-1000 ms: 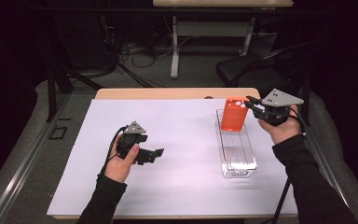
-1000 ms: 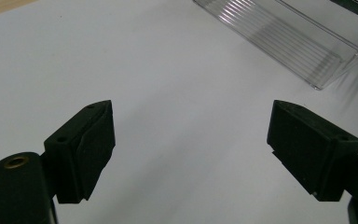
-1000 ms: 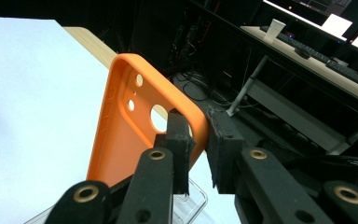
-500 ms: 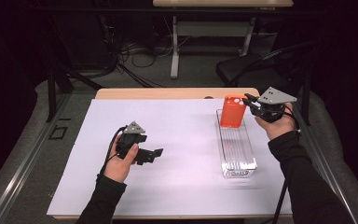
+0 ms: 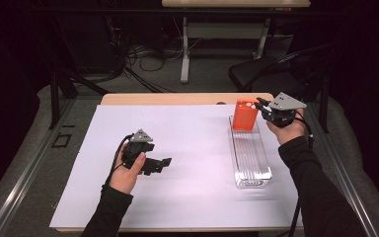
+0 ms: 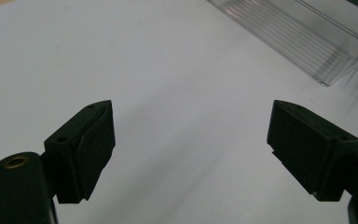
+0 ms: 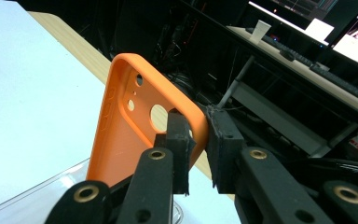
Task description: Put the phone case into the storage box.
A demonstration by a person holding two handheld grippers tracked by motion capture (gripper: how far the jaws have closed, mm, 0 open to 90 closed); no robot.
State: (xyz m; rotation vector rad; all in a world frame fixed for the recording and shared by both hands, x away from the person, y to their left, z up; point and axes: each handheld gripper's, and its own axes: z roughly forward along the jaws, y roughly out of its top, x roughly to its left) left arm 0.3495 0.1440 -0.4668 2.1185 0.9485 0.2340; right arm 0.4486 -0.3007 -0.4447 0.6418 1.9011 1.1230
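Right gripper (image 7: 196, 140) we keep clamped on the rim of the orange rubbery phone case (image 7: 135, 130), holding it upright over the far end of the clear ribbed plastic tray (image 5: 250, 157), presumably to stand it inside; our left gripper (image 6: 191, 149), jaws apart, waits over the white worktop (image 5: 192, 148).

High view: fixed above the near side, looking forward and down over the whole table (image 5: 187, 148). Left gripper view: low and close over the white surface, facing the clear tray (image 6: 307, 32), shared with the high view (image 5: 249, 153). Right gripper view: very close, facing the room beyond the table's far edge.
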